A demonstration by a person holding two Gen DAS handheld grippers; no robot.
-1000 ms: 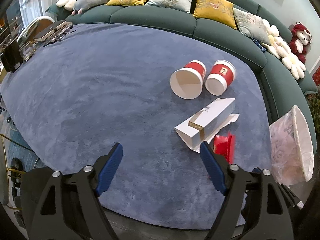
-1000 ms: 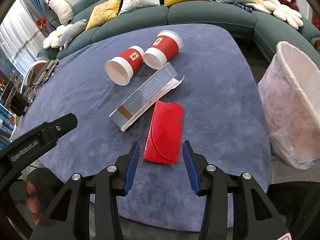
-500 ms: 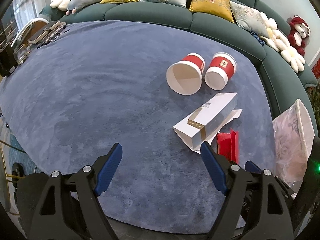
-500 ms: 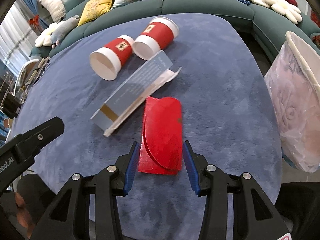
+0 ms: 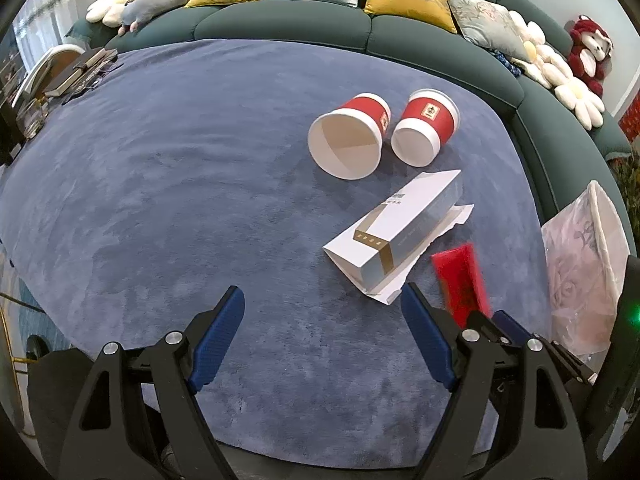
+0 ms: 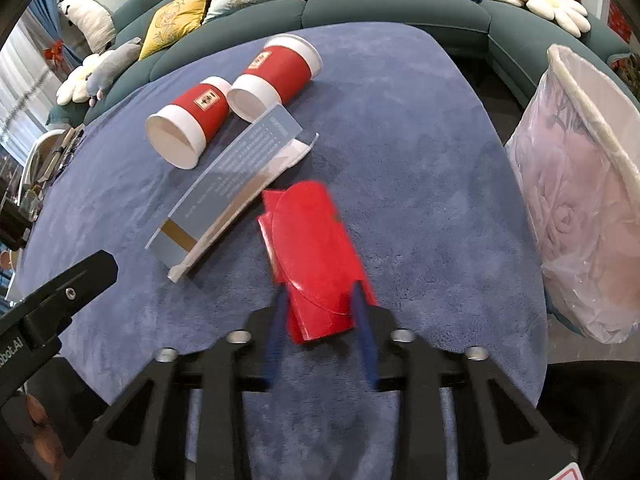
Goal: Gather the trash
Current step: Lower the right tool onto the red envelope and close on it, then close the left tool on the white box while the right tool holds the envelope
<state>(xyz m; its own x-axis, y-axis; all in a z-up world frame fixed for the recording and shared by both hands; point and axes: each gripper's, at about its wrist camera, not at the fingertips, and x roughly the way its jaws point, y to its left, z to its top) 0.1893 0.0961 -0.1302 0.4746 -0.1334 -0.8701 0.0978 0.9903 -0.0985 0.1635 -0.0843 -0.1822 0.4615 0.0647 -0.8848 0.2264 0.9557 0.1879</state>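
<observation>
On the blue carpeted table (image 5: 180,200) lie two red paper cups on their sides (image 5: 348,140) (image 5: 426,130), a white carton (image 5: 394,226) and a red envelope (image 6: 316,248). My right gripper (image 6: 320,300) is shut on the near end of the red envelope, which looks lifted and tilted; it also shows in the left wrist view (image 5: 460,280). My left gripper (image 5: 322,316) is open and empty above the table's near edge, left of the carton. The cups (image 6: 192,120) (image 6: 280,74) and carton (image 6: 236,176) lie beyond the envelope.
A bin lined with a clear plastic bag (image 6: 580,200) stands off the table's right side, also in the left wrist view (image 5: 584,264). A green sofa with cushions (image 5: 320,12) curves around the back. Books and clutter (image 5: 76,72) sit at the far left.
My right gripper has closed on the red envelope's near end and lifted it, turning it. My left gripper has stayed open and almost still.
</observation>
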